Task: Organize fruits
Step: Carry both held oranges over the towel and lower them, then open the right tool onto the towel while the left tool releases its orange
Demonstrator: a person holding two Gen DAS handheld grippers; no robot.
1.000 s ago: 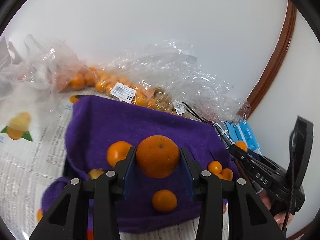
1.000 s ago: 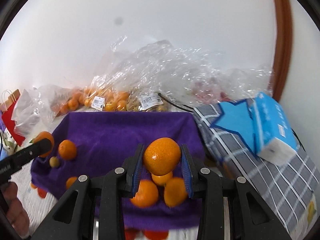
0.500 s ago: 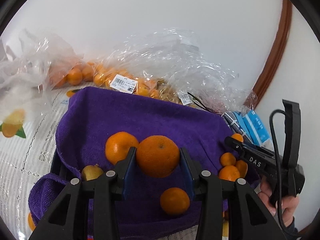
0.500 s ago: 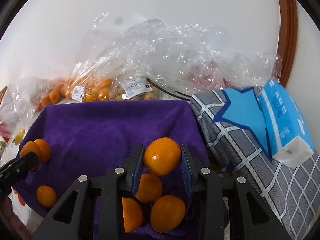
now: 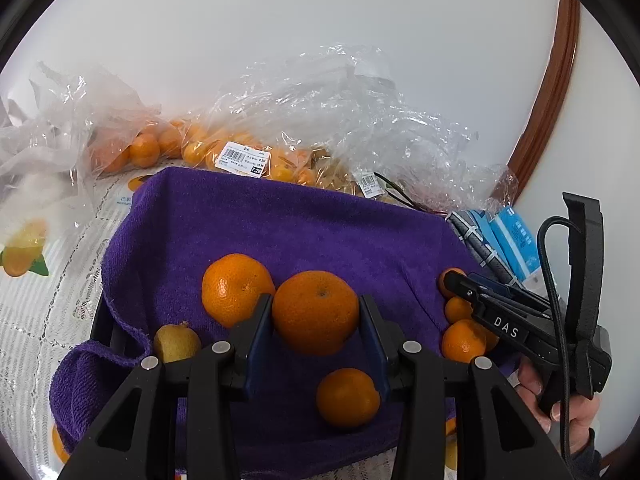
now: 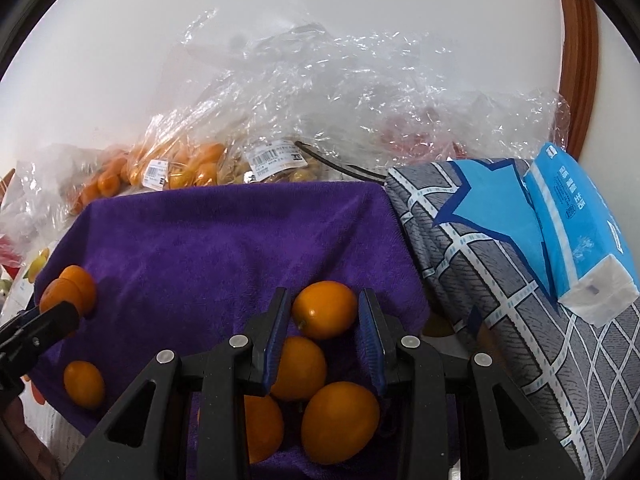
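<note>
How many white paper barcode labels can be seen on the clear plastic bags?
2. One white barcode label lies behind the purple towel, left of centre; the second further right. Folds may hide others.

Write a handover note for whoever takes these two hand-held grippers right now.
Left hand-held gripper: shut on a large orange, held above the purple towel.
Right hand-held gripper: shut on a smaller orange, over the pile of oranges at the towel's right end.
Done: big orange, small orange and a yellowish fruit already lie on the towel.
Left: set both held fruits down; the fruit in the plastic bags behind is unsorted.
</note>
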